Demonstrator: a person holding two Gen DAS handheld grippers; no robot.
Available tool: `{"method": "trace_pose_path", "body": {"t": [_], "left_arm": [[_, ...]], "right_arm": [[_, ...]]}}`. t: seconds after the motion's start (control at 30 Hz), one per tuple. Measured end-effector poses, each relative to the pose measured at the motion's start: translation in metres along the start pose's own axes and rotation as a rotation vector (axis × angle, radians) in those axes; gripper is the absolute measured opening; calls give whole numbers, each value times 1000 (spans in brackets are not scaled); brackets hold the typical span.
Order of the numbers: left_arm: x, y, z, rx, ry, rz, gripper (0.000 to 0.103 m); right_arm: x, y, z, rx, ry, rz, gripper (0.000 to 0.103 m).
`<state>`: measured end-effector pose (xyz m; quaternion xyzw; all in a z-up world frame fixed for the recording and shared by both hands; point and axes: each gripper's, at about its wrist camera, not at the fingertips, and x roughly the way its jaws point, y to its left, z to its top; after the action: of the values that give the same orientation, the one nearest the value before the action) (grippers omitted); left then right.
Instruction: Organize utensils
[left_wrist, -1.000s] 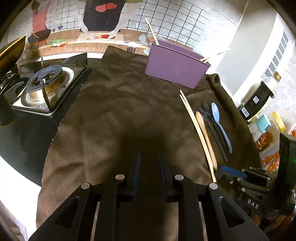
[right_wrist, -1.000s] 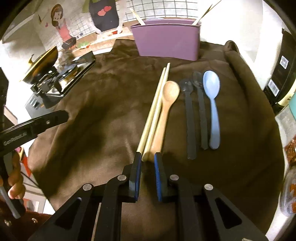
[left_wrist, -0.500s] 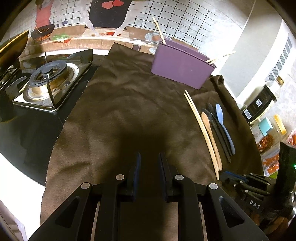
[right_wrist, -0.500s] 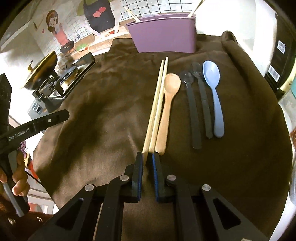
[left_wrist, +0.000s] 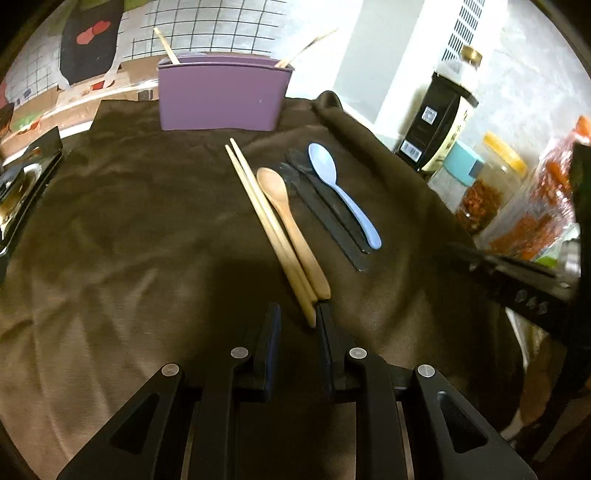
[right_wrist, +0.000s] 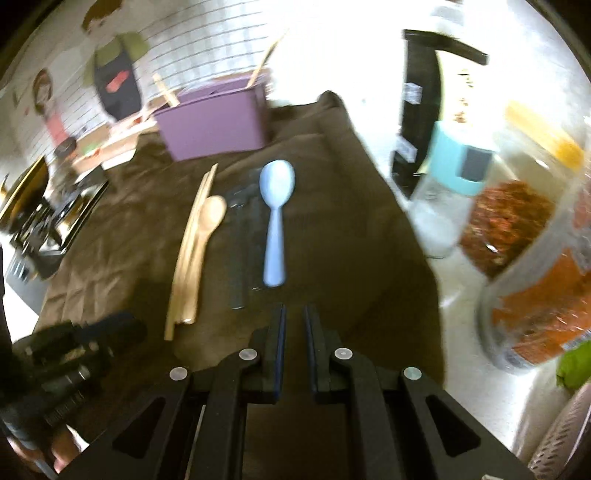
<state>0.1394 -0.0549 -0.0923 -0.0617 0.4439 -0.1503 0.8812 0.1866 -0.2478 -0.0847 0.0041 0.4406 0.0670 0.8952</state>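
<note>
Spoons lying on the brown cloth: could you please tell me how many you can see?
2: a wooden spoon beside the chopsticks, and a blue spoon at the right end. The two black utensils between may be spoons too; unclear.

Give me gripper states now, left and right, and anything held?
Left gripper: open, holding nothing; the chopsticks' near ends lie just ahead of its fingertips.
Right gripper: shut, holding nothing; the blue spoon lies ahead, untouched.

A home kitchen: a white tiled wall (left_wrist: 207, 33) with cartoon cook stickers runs behind a counter draped in wrinkled brown cloth (left_wrist: 147, 229). A steel gas hob (right_wrist: 44, 229) sits to one side, clear jars of red-orange spices (left_wrist: 480, 199) and a dark sauce bottle (left_wrist: 439, 118) to the other.
</note>
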Motion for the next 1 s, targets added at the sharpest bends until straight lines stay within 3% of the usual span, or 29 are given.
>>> {"method": "trace_pose_path", "body": {"t": [0.2,0.53,0.73,0.83,1.0], "left_arm": [[18,-15,3,21,18,69,21],[17,-15,-1,75,29,88,20],[8,13,-1,2,23,90,12],[1,37,1,-50,7,130,12],[-8,72,1,-124,-13,178,12]], "right_arm": [[-9,-13,-2,40,-32,-11,11],[-11,-11,-3,27,-37,-4,11],[-6,7,-5,-25,-21,31,11],[-1,19,-8,-49,-2,78,11],[12,48,-12,-71,66,262,11]]}}
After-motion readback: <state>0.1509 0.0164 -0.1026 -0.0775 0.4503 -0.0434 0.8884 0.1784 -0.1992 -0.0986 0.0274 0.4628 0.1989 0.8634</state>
